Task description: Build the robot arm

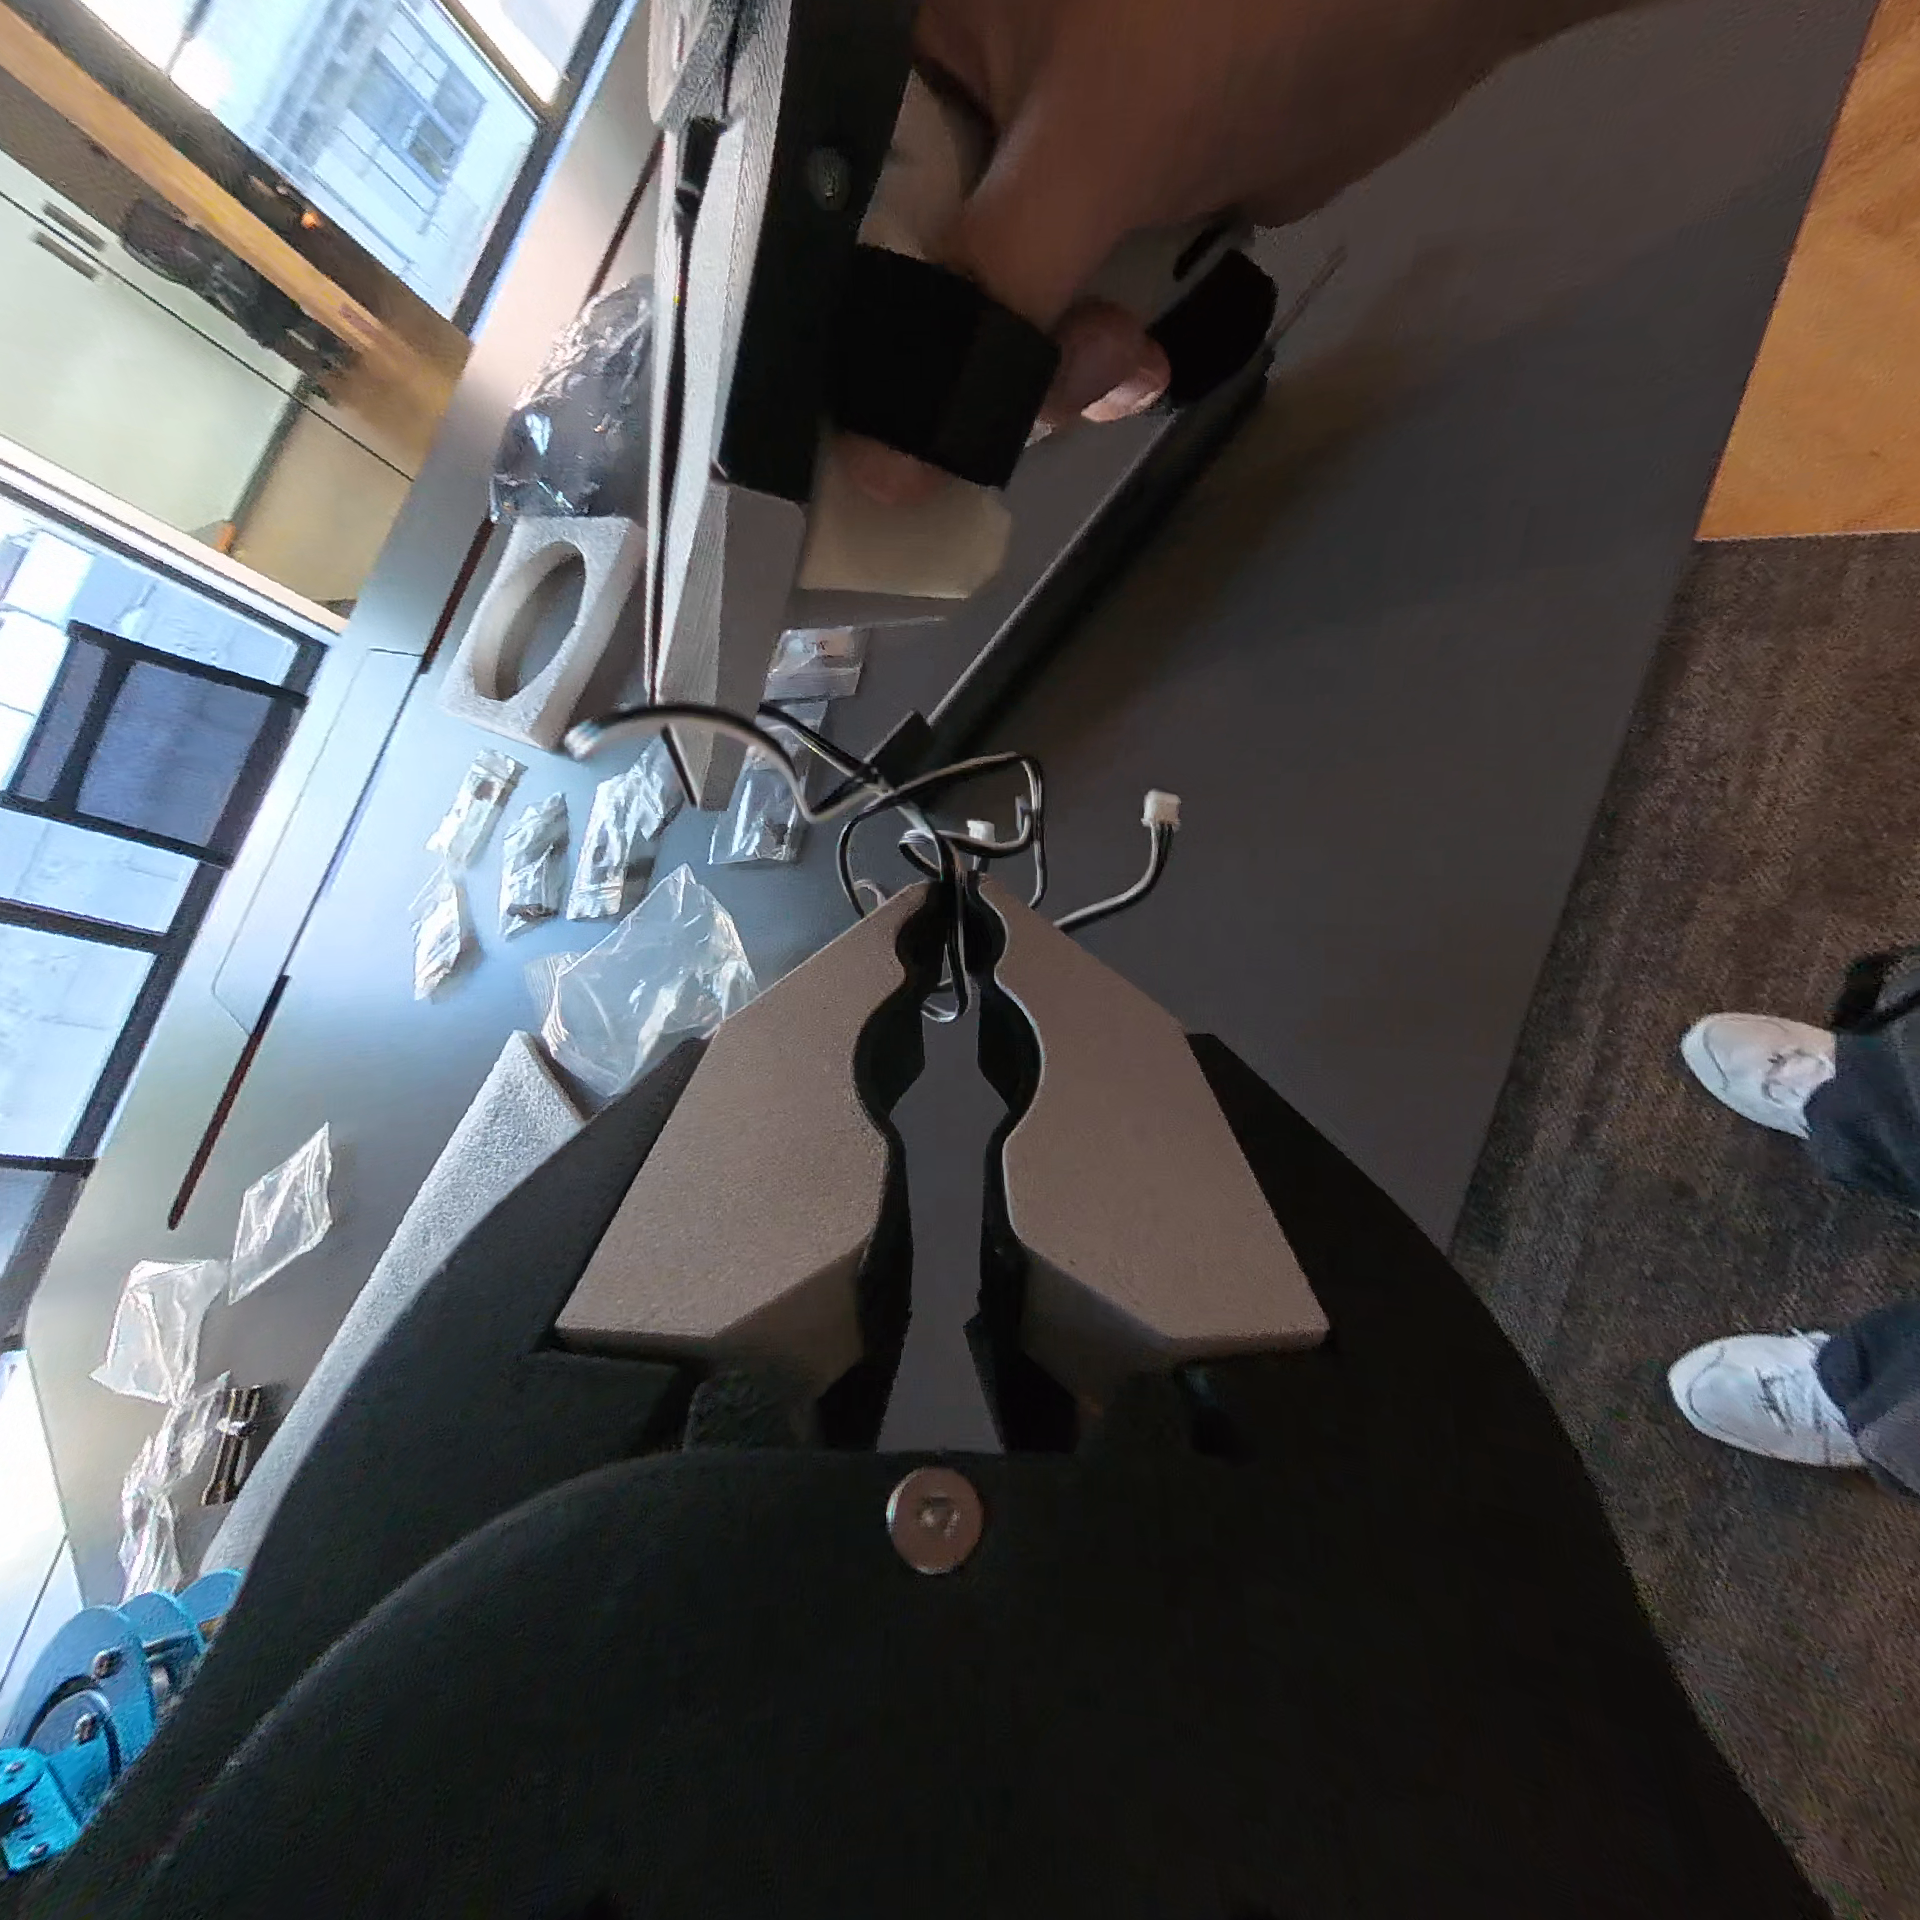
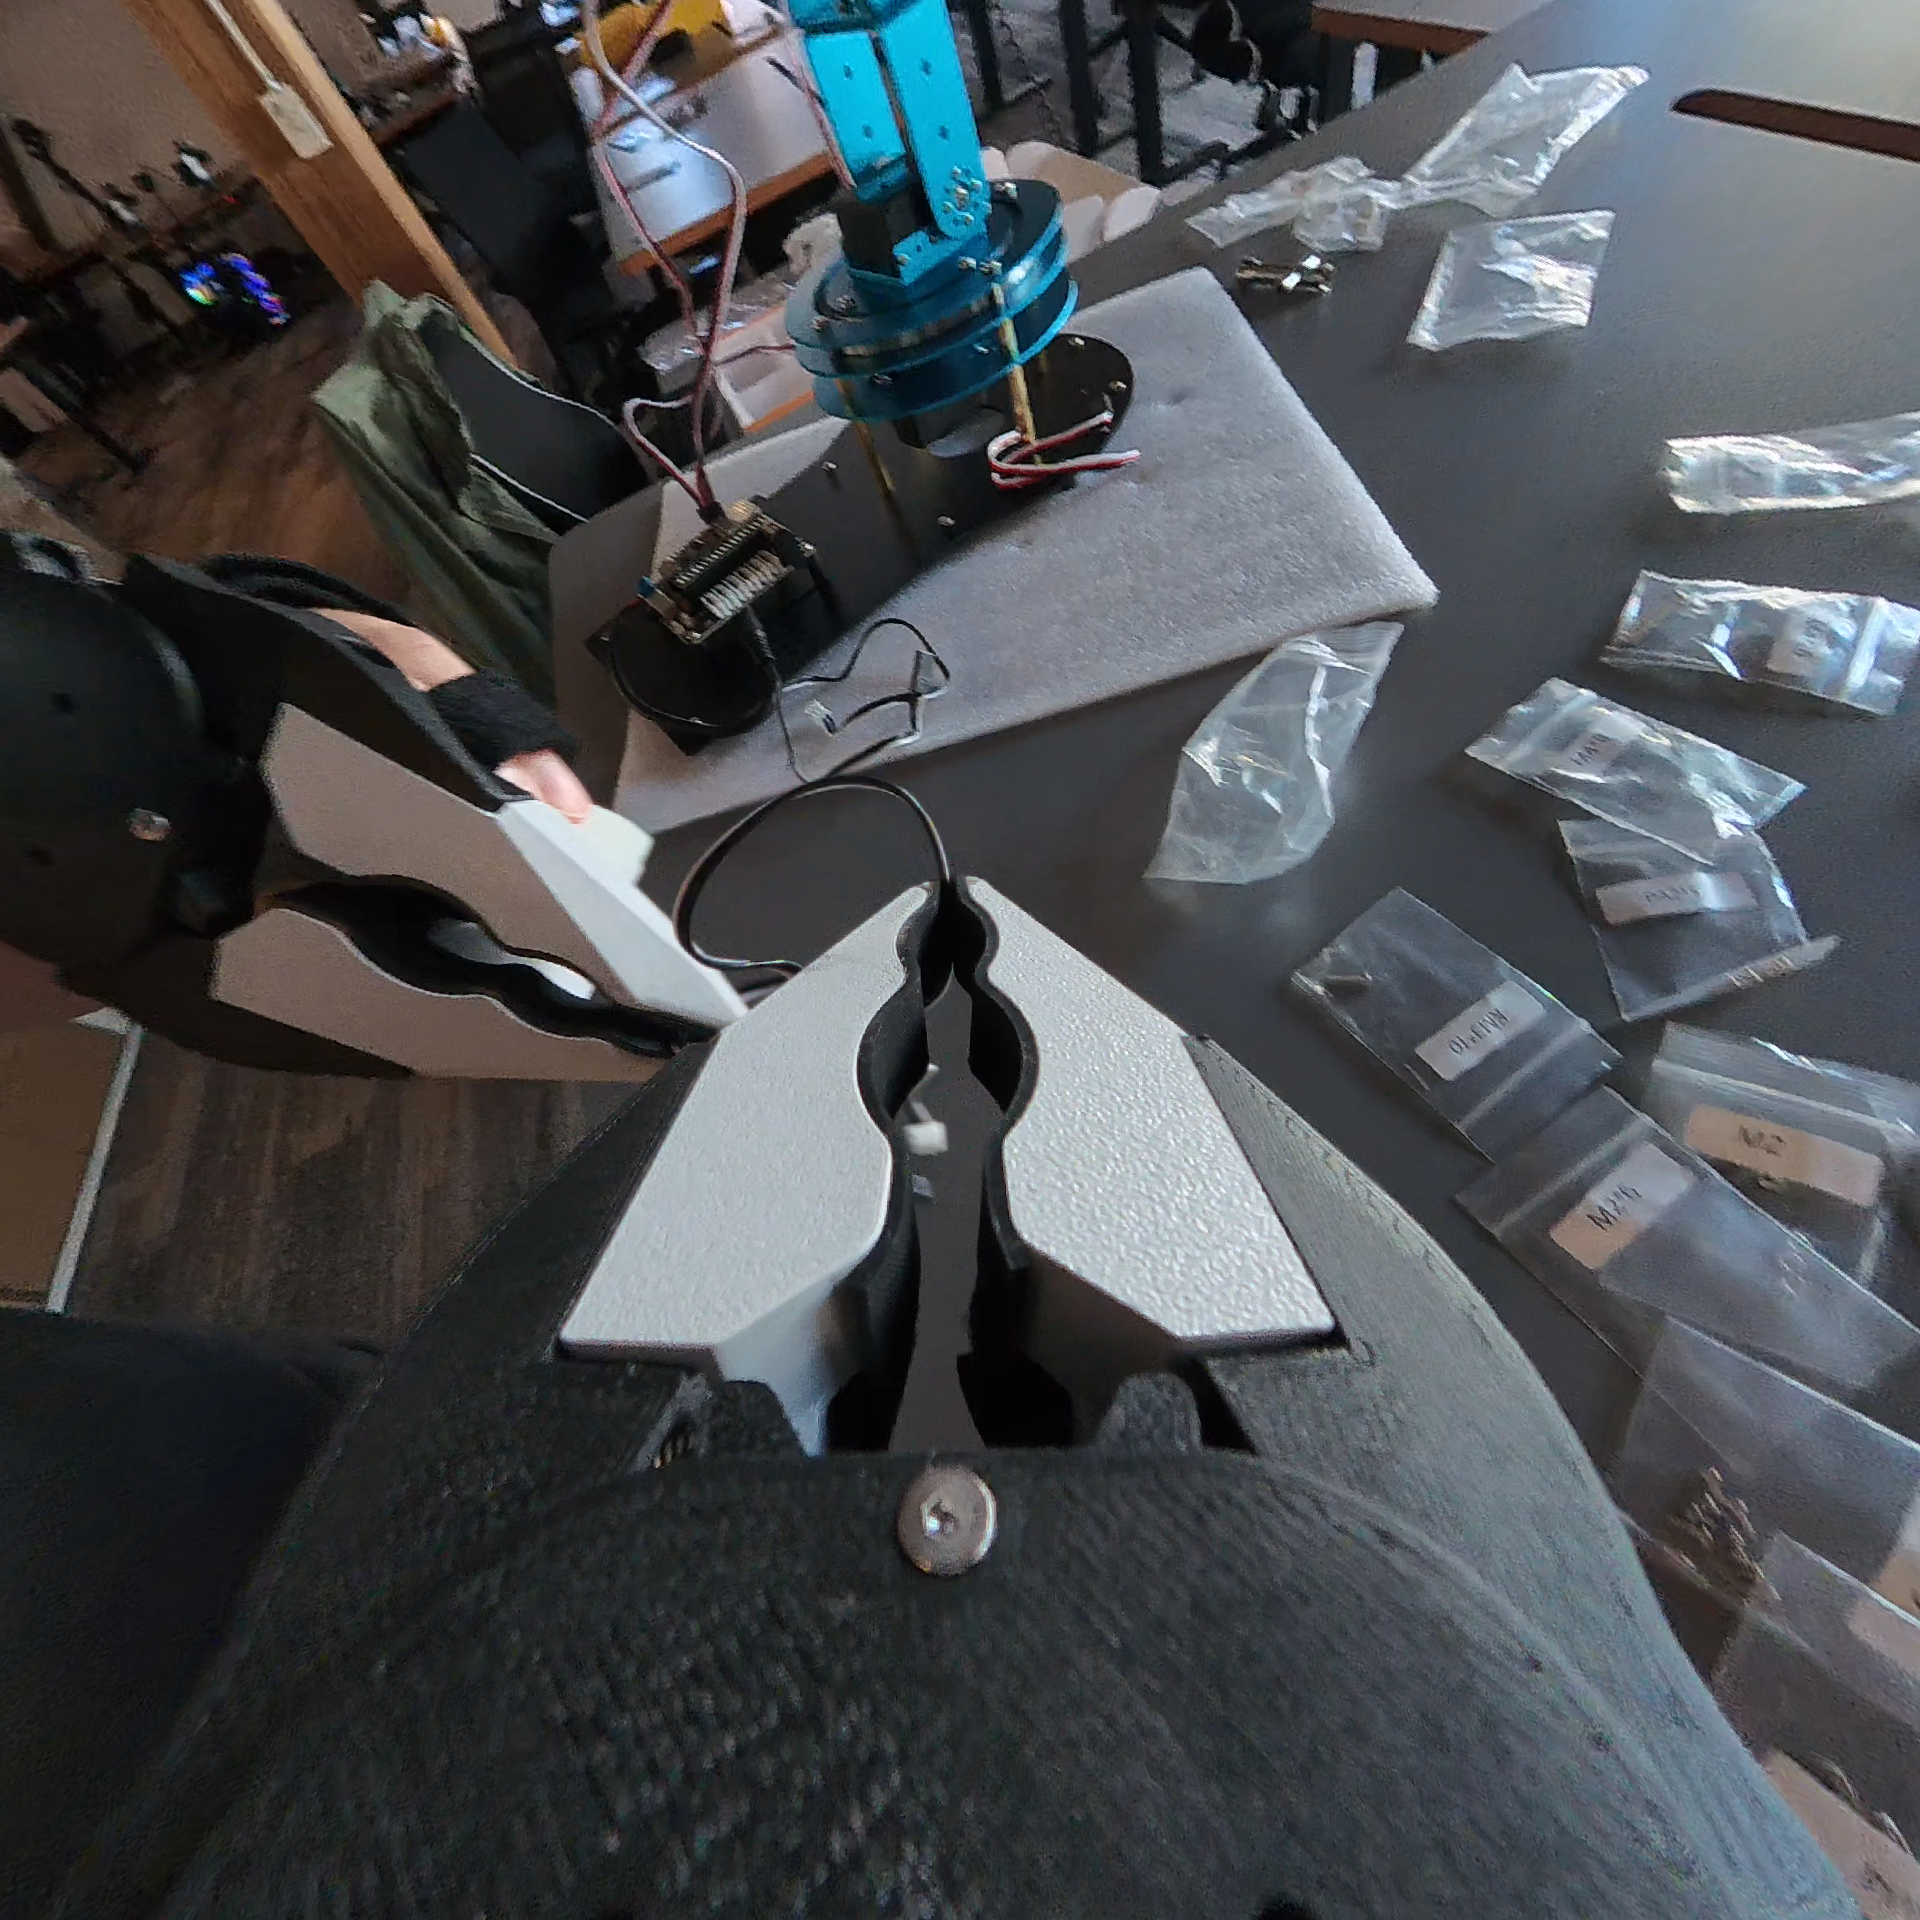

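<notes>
My left gripper (image 1: 961, 894) is shut on a tangled bundle of thin black-and-white cables (image 1: 935, 805). The cables loop out ahead of the tips and end in small white connectors (image 1: 1156, 808). My right gripper (image 2: 956, 891) is shut on a thin black wire (image 2: 810, 795) at its very tips. That wire arcs left and down towards the left gripper (image 2: 707, 1023), which lies close beside it. A white connector (image 2: 925, 1135) hangs behind the right tips, between the fingers. The right gripper's grey fingers (image 1: 717, 468) and the hand holding it show at the top of the left wrist view.
A dark table (image 2: 1507, 499) carries a grey foam pad (image 2: 1195, 582) with a blue robot arm (image 2: 914, 208) and a control board (image 2: 727, 582). Several clear bags of small parts (image 2: 1257, 758) lie about. A foam block with a round hole (image 1: 540, 634) and a person's white shoes (image 1: 1756, 1070) also show. My hands' fingertips stand some 6 centimetres from each other.
</notes>
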Available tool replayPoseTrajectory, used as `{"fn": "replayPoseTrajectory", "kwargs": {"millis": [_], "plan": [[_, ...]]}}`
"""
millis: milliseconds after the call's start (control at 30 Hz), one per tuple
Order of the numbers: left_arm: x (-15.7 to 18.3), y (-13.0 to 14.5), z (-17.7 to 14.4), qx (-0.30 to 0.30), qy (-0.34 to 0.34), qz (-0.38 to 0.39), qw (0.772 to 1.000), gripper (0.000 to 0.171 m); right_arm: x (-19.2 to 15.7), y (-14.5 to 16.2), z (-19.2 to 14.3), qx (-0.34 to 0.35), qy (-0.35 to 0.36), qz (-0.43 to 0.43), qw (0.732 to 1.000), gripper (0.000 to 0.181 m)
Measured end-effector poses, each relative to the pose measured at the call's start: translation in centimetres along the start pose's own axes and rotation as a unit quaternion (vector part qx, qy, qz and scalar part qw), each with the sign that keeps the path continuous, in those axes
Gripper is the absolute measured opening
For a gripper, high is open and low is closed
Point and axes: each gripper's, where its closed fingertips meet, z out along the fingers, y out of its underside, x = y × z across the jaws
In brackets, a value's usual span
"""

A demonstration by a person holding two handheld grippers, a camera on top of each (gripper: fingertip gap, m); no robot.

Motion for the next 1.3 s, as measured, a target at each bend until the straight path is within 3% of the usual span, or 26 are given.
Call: {"fn": "replayPoseTrajectory", "kwargs": {"millis": [67,400,467,667,833,967,1100,1200,1300], "plan": [[-0.4,-0.2,-0.8,0.010,-0.008,-0.010,1.000,0.000,0.7,0.4,-0.2,-0.006,0.010,0.016,1.000,0.000],[-1.8,0.1,-2.8,0.043,0.010,-0.128,0.991,0.000,-1.7,-1.4,-0.8,0.098,-0.125,0.109,0.981,0.000],[-1.2,0.7,-2.8,0.031,0.041,-0.160,0.986,0.016,-1.8,-1.4,-0.8,0.097,-0.135,0.110,0.980,0.000],[-3.5,-0.8,-5.7,0.117,0.097,-0.247,0.957,0.015,-2.9,-2.1,-1.7,0.096,-0.152,0.081,0.980,0.000],[-5.1,-2.4,-6.2,0.144,0.143,-0.221,0.954,0.015,-4.1,-3.4,-3.0,0.086,-0.165,0.049,0.981,0.000],[-5.6,-5.2,-6.7,0.191,0.220,-0.226,0.929,0.013,-5.2,-4.0,-3.9,0.069,-0.166,0.020,0.983,0.000],[-4.1,-5.9,-5.4,0.156,0.297,-0.209,0.919,0.018,-6.3,-4.5,-4.5,0.063,-0.172,-0.002,0.983,0.000],[-2.5,-5.8,-4.5,0.129,0.320,-0.161,0.925,0.020,-6.9,-4.6,-4.7,0.061,-0.179,-0.010,0.982,0.000],[-1.1,-6.1,-4.3,0.125,0.350,-0.146,0.917,0.019,-7.1,-4.4,-4.8,0.059,-0.178,-0.012,0.982,0.000]]}}
